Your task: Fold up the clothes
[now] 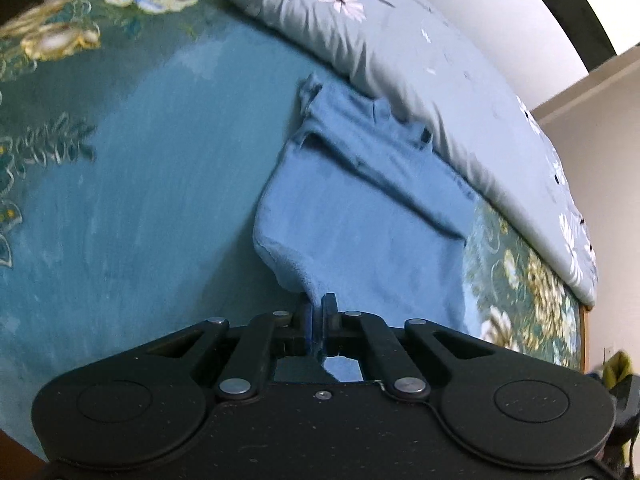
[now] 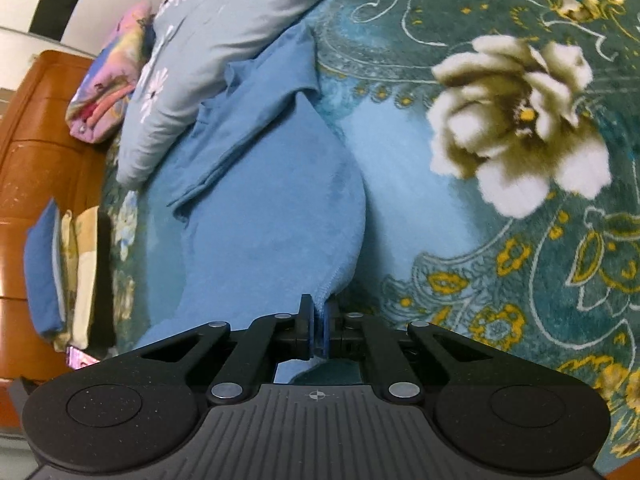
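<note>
A blue garment (image 1: 360,216) lies on a teal floral blanket (image 1: 140,180), with its far end tucked against a grey quilt. My left gripper (image 1: 316,300) is shut on the garment's near left corner, and the cloth rises from the blanket into its jaws. In the right wrist view the same blue garment (image 2: 272,208) hangs in a curve from my right gripper (image 2: 318,304), which is shut on the near right corner. A folded sleeve or flap lies across the garment's far part in both views.
A grey quilt with white flowers (image 1: 400,52) runs along the far side of the bed. At the left of the right wrist view stand a wooden headboard (image 2: 36,152), a pink patterned bundle (image 2: 108,76) and a stack of folded cloths (image 2: 64,276).
</note>
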`<state>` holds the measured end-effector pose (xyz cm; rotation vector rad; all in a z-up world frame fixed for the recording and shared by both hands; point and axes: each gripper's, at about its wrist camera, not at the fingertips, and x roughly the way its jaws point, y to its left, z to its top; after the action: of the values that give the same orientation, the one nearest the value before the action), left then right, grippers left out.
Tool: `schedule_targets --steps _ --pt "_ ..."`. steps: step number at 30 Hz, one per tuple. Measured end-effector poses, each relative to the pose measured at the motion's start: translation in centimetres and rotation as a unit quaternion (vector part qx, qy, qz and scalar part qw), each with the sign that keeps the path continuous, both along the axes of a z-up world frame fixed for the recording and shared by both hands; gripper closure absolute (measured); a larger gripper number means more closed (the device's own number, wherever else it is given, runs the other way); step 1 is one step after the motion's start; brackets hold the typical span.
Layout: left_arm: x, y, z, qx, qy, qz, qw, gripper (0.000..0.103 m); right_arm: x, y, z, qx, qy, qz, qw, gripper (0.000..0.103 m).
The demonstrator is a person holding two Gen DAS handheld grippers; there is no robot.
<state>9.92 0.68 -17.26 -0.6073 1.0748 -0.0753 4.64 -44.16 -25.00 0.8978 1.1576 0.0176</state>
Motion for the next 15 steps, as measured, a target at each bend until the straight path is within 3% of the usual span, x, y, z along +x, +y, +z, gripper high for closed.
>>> schedule_targets --steps 6,15 --pt "1.9 0.2 3.0 0.003 -0.024 -0.013 0.9996 0.102 1.6 -0.7 2.9 0.012 -0.023 -0.013 1.000 0.100" --pt "6.7 1.7 3.1 -0.026 -0.059 -0.016 0.9978 0.102 7.2 -1.8 5.2 -0.003 -0.046 -0.039 0.998 0.100"
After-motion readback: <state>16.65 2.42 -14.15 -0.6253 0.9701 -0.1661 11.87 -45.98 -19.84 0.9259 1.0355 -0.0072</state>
